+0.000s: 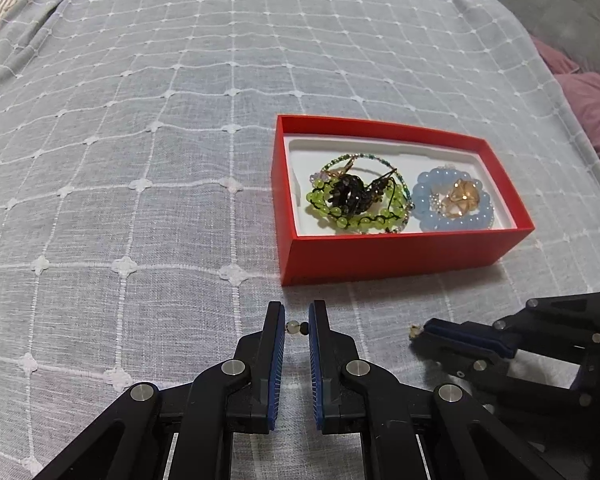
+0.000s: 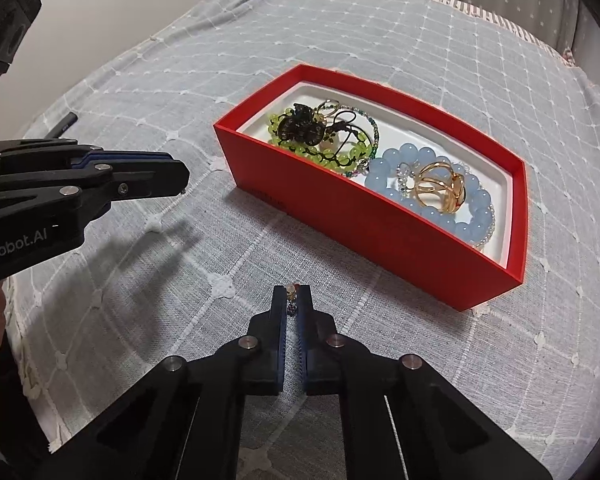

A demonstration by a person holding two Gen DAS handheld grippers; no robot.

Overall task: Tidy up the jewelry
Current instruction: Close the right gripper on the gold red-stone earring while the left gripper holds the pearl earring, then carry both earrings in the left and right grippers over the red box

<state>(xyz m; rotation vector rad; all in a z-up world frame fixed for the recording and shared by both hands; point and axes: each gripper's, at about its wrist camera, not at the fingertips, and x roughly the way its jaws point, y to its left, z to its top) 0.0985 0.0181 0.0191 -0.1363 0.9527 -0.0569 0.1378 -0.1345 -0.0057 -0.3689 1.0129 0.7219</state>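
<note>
Red box (image 1: 380, 258) sits right of centre in the left wrist view, upper right of centre in the right wrist view, on a grey-blue checked cloth (image 1: 140, 140); inside its white liner lie a green bead bracelet (image 1: 352, 216) w/ a dark beaded piece on it, and a pale blue bead bracelet (image 1: 452, 222) ringing a gold ring (image 1: 462, 198).

Left gripper (image 1: 297, 328), bottom centre of its view, is nearly closed, pads pinching a short run of small beads (image 1: 296, 327); right gripper (image 2: 291, 300), bottom centre of its own view, is closed down on a thin beaded strand (image 2: 293, 298); whether both hold one piece I can't tell.

Strand's long axis in the right wrist view runs along the fingers, up-frame toward the box's near wall; in the left wrist view the beads lie crosswise, left to right between the pads.

Step in hand looks like lifting the strand into the box; do it well by keeping both pinches firm, raising it clear of the cloth and over the near wall; ease it into bare liner, since snagging on the green bracelet seems likely.
</note>
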